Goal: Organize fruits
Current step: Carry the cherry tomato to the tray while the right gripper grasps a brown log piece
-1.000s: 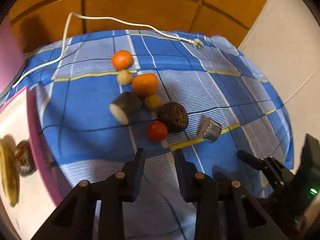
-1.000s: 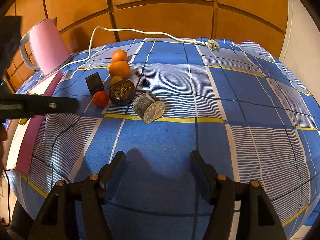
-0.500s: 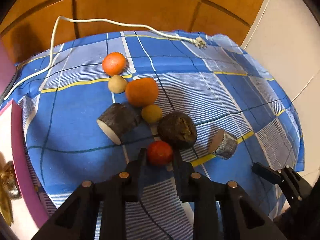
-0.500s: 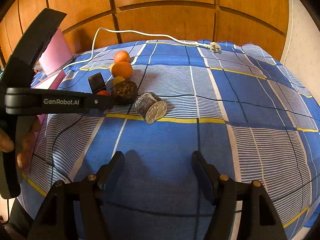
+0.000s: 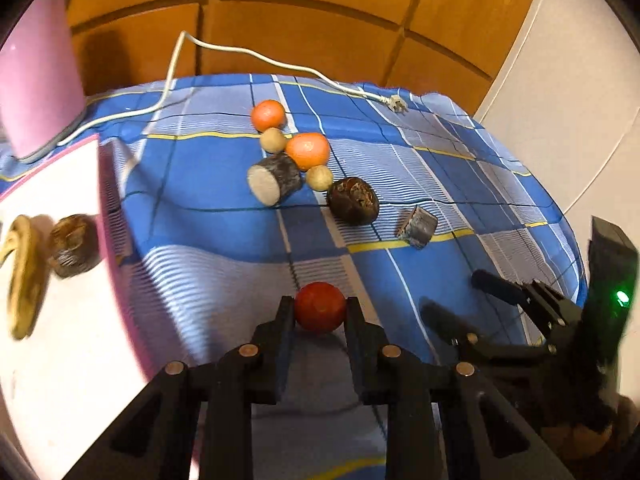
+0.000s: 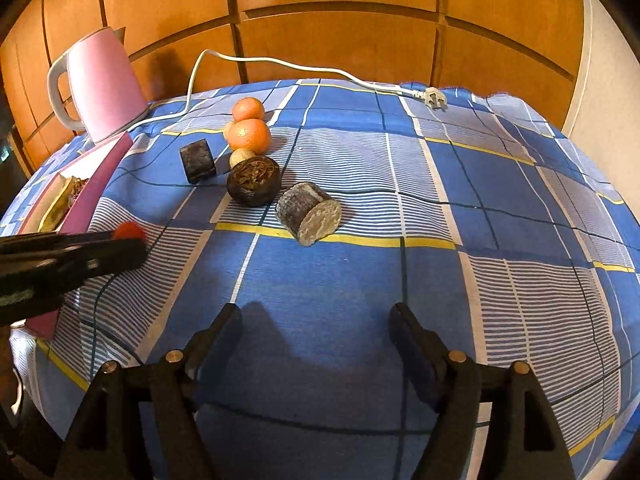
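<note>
Left tongs [image 5: 320, 312] clenched on red fruit [image 5: 320, 307], lower centre; right tongs [image 6: 316, 326] released, widening, nothing between.

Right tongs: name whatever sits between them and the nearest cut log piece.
Nothing. In the right wrist view, only bare checked cloth lies between the open right tongs and the cut log piece.

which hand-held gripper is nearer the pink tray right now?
Left. The left hand-held gripper, shut on the red fruit, is right beside the pink tray. The right hand-held gripper hangs open over bare cloth, further from it.
</note>
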